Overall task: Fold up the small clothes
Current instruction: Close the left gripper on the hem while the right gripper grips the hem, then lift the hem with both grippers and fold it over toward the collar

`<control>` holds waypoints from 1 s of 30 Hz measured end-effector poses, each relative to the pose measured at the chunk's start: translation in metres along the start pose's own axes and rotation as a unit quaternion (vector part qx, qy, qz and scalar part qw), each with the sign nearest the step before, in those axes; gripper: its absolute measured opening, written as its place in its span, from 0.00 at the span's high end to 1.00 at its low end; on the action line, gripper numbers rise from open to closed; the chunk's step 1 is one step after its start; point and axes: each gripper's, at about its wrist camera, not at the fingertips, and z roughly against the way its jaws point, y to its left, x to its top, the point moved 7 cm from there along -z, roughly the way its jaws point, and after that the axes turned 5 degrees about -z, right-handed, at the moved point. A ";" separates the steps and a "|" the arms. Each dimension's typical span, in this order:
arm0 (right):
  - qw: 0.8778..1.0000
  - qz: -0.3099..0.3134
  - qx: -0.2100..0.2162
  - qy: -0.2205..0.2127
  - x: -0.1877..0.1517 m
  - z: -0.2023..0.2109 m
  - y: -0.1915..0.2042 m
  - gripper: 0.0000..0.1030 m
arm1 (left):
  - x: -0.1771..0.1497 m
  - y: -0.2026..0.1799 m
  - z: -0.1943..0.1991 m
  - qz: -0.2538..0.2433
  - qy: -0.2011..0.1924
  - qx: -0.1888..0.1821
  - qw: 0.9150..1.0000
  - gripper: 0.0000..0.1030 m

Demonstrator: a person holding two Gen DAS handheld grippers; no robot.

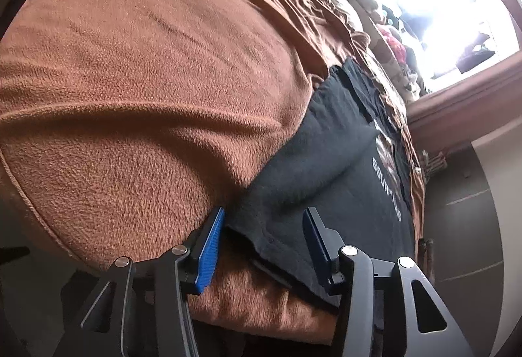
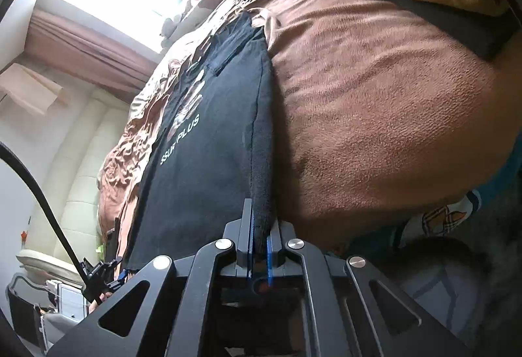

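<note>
from the left wrist, the left claw point(image 1: 262, 226) stands wide open, holding nothing, its blue pads straddling the near hem of a black t-shirt point(image 1: 329, 168) that lies flat on the brown blanket point(image 1: 146, 80) covering the bed.

from the right wrist, the right claw point(image 2: 260, 226) is clamped tight on the shirt's folded side edge. the step looks like an early lengthwise fold; next the left claw likely needs to close on the hem so both lift together.

Bedroom (blanketed bed point(image 1: 146, 80), curtains point(image 2: 88, 44))
</note>
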 end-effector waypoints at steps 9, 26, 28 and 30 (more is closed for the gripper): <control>1.000 -0.011 0.015 -0.015 0.005 0.007 -0.006 0.99 | 0.001 0.006 -0.003 0.027 -0.004 0.001 1.000 0.74; 0.999 -0.008 0.001 -0.041 0.015 0.032 -0.010 0.99 | -0.025 -0.015 0.031 -0.007 0.002 -0.047 0.999 0.92; 0.999 -0.012 0.001 -0.038 0.015 0.031 -0.011 0.99 | -0.026 -0.016 0.027 -0.010 0.013 -0.050 0.999 0.91; 0.999 -0.014 0.001 -0.036 0.016 0.031 -0.012 0.99 | -0.026 -0.015 0.020 -0.008 0.022 -0.042 0.999 0.91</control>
